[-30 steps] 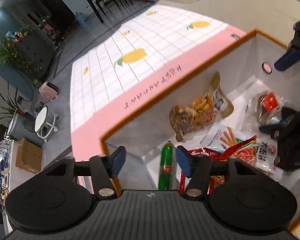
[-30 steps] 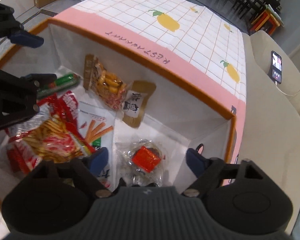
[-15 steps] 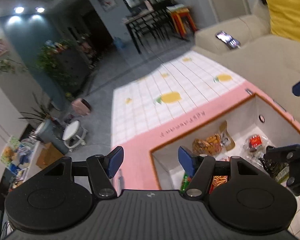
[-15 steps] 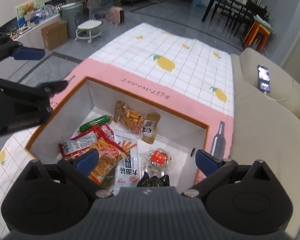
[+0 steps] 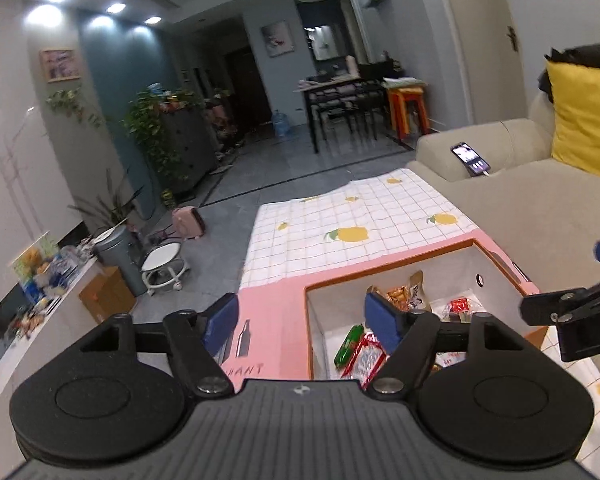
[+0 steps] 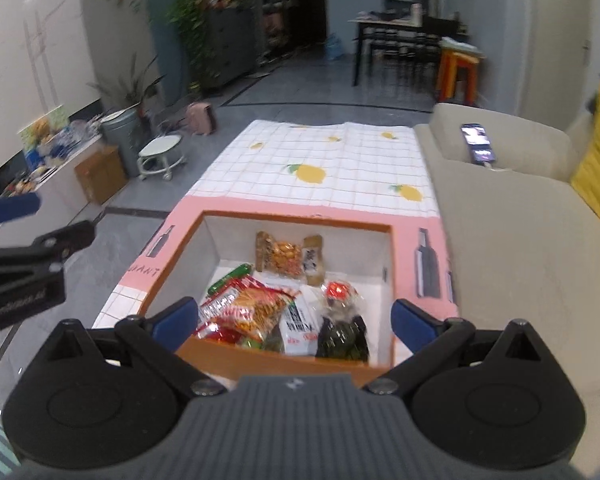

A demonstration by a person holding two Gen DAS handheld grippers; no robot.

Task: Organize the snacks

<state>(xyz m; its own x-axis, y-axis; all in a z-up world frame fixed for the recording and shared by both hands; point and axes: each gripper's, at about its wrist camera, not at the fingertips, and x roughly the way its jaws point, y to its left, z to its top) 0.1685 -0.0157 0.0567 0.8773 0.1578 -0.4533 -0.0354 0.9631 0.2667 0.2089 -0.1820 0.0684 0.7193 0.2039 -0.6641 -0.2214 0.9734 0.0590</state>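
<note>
While the one box point(image 6: 380, 248) sat on the checked cloth point(image 6: 320, 152) beside the sofa point(image 6: 520, 220), holding about six snacks point(image 6: 256, 308), packing looked finished; I judged only a retreat remained. Left gripper point(image 5: 300, 320) had just spread, empty; right gripper point(image 6: 296, 316) stood released, empty.

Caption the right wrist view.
Open right gripper above a box of snack packets.

Snack packets point(image 6: 260, 312) piled in orange-rimmed box point(image 6: 292, 362), right gripper point(image 6: 294, 318) jaws wide, empty, just opened
</note>
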